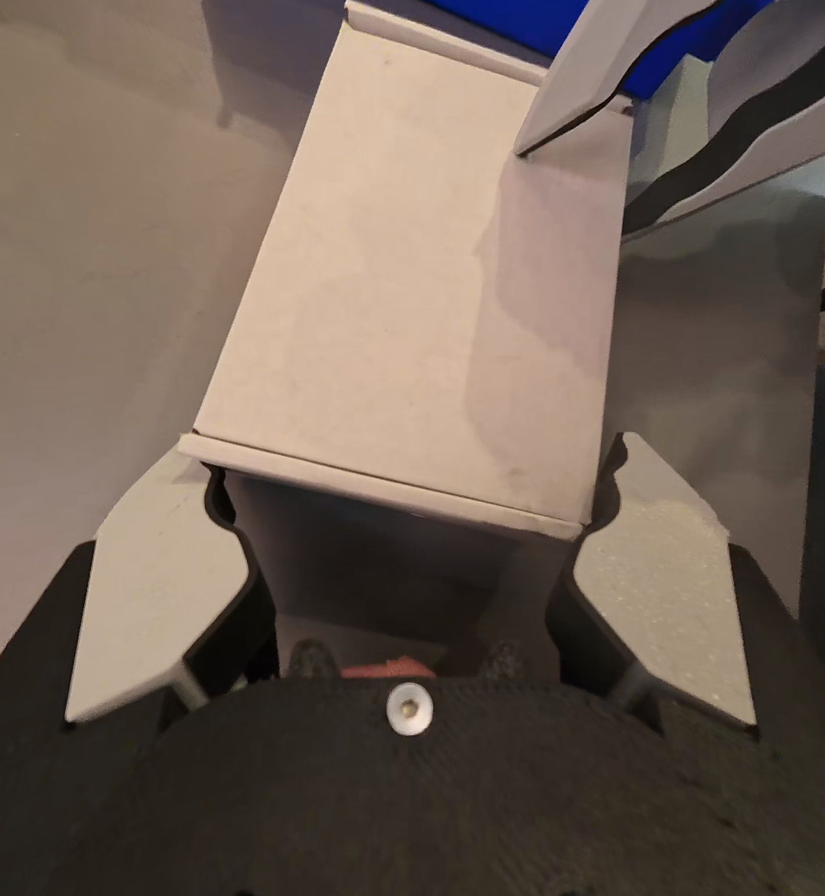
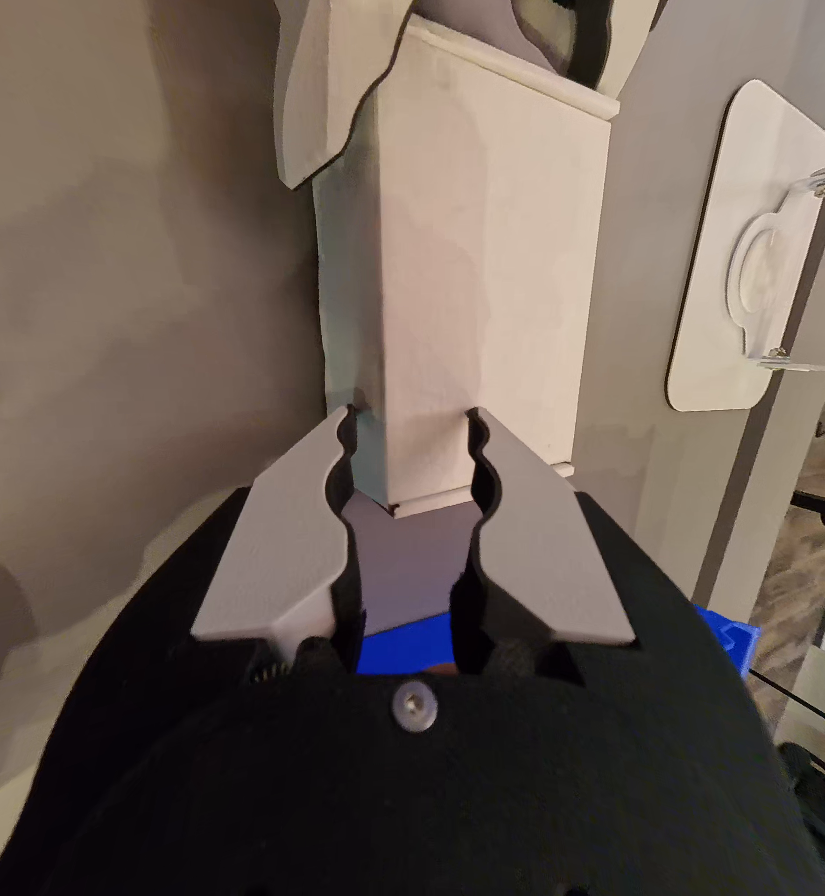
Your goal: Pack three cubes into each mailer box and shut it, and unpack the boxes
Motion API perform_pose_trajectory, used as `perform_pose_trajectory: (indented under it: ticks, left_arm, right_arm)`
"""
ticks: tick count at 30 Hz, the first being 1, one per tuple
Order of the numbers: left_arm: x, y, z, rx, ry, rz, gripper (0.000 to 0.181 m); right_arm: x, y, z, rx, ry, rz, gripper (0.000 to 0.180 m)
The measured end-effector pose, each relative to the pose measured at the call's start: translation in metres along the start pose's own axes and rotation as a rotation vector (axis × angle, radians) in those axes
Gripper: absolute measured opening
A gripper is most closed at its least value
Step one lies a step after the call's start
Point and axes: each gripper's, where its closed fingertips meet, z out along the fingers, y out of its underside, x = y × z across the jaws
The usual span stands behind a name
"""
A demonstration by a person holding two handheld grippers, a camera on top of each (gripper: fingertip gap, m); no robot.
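— White card fills both views. What's closest?

— In the left wrist view, the left tool (image 1: pixel 410 480) is spread wide, one finger on each long side of the box (image 1: pixel 400 266) at its near end. Both pads look pressed to the walls, so I judge it has the box gripped across its width.

— And the box's long axis?

— It runs straight away from the left tool, towards the right tool (image 2: pixel 410 417) at the far end. The two tools face each other along the box.

— Does the right one have hold of it?

— I can't tell. Its jaws stand partly apart, astride one long edge at that end corner: one finger beside the narrow side face, the other over the broad face. Whether the pads touch is unclear.

— So the next move turns on what?

— On that end. The right tool is the nearer one to any flap there, while the left steadies the box.

— What's hidden?

— The lid is down, so no cubes show. I can't make out whether the box rests on the grey surface (image 1: pixel 85 242) or is lifted. Past it, a blue bin (image 1: pixel 497 19) is cut off.
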Motion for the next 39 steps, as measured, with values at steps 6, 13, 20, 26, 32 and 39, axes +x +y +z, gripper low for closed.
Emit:
perform_pose_trajectory:
  ticks: [6, 13, 20, 26, 32, 39]
  left_arm:
    - [0.0, -0.01, -0.005, 0.02, 0.078, -0.185, 0.142]
    - [-0.002, -0.023, -0.015, 0.01, 0.246, -0.409, 0.142]
    - [-0.003, -0.026, -0.016, 0.008, 0.262, -0.428, 0.142]
    - [-0.003, -0.024, -0.016, 0.022, 0.258, -0.4, 0.141]
    - [-0.003, -0.023, -0.016, 0.028, 0.257, -0.381, 0.141]
    - [-0.001, -0.022, -0.016, 0.007, 0.265, -0.367, 0.14]
  right_arm:
    - [0.011, 0.001, -0.003, -0.083, 0.149, -0.009, 0.081]
    - [0.032, 0.008, 0.006, -0.204, 0.415, -0.093, 0.076]
    - [0.038, 0.006, 0.003, -0.167, 0.332, -0.072, 0.06]
    - [0.034, 0.004, 0.002, -0.122, 0.258, -0.043, 0.062]
    - [0.032, 0.003, 0.0, -0.092, 0.195, -0.028, 0.064]
    - [0.031, 0.003, -0.002, -0.087, 0.119, -0.029, 0.065]
